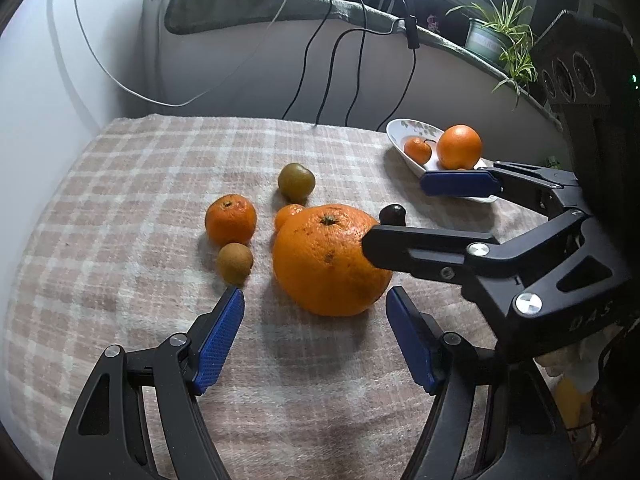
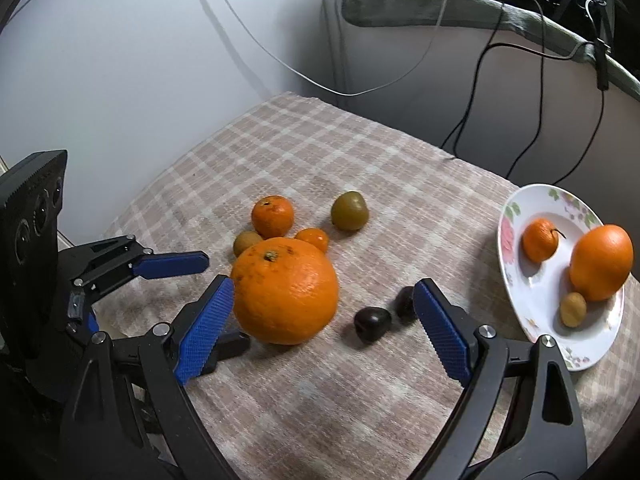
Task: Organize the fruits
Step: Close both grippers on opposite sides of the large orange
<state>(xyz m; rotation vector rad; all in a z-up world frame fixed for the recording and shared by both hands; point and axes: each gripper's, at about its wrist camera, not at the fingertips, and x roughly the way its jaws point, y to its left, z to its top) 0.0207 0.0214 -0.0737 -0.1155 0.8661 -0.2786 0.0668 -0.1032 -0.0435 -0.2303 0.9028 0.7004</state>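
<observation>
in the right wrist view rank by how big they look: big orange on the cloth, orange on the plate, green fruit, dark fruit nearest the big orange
1. big orange, though it is nearest the camera
2. orange on the plate
3. green fruit and dark fruit: too alike to rank

Each camera rode low behind its own claw, looking forward and down along the fingers. The left view faced across the table with the big orange close ahead. The right view sat near the same big orange, angled toward the wall. Both shared the fruit cluster and the plate.
</observation>
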